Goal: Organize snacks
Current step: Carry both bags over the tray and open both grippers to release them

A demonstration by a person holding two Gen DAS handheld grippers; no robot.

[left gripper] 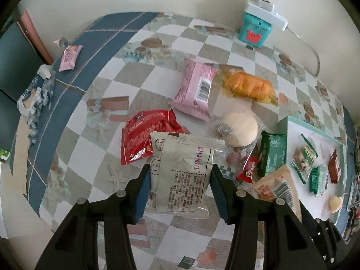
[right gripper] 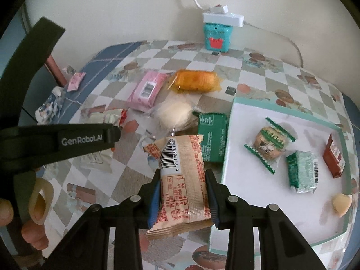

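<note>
My left gripper (left gripper: 180, 186) is shut on a cream packet with pink and black print (left gripper: 182, 168), held above the checked tablecloth. My right gripper (right gripper: 183, 193) is shut on a beige and orange packet with a barcode (right gripper: 182, 175), held just left of the white tray with a teal rim (right gripper: 247, 191). Several small wrapped snacks lie in the tray, among them a green-edged cookie (right gripper: 268, 145) and a brown bar (right gripper: 334, 156). On the table lie a pink packet (left gripper: 194, 87), an orange bread (left gripper: 249, 87), a round white bun (left gripper: 241, 130), a red packet (left gripper: 144, 137) and a green packet (left gripper: 273, 153).
A teal box with a white power strip on it (left gripper: 255, 29) stands by the back wall, its cable trailing right. A small pink sachet (left gripper: 68, 58) and a crumpled blue-white wrapper (left gripper: 36, 94) lie near the table's left edge. A person's fingers (right gripper: 33, 231) show at the lower left.
</note>
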